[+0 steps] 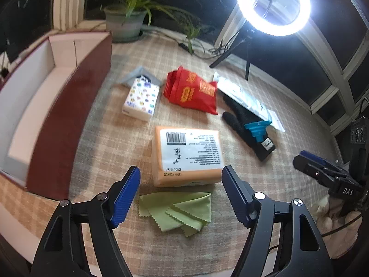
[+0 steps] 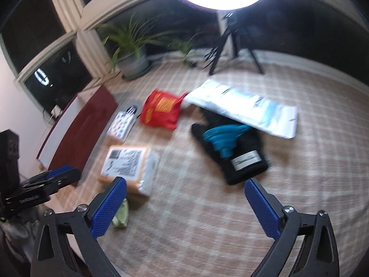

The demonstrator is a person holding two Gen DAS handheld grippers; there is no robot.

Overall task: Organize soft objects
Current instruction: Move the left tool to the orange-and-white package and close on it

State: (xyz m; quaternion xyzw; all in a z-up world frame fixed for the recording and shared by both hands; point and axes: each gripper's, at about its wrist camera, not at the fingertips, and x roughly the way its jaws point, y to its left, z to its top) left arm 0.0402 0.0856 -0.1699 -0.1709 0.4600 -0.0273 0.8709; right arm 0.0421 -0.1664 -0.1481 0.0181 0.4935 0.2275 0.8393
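Orange tissue pack lies flat mid-counter, long axis running 12-to-6, label up. Green cloth folded just at its 6 o'clock. Black glove at 2 o'clock, fingers toward 11. Left gripper jaws gape, holding nothing; right gripper likewise.

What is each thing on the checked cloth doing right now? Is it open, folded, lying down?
Box: open, empty as far as visible.
Green cloth: folded, flat.
Orange tissue pack: sealed, label up.
Patterned tissue pack: lying on a grey item.
Red bag: crumpled, lying flat.
Black glove: flat, under the blue funnel.
White packet: flat.
Ring light: on.
Left hand-held gripper: open, empty.
Right hand-held gripper: open, empty.
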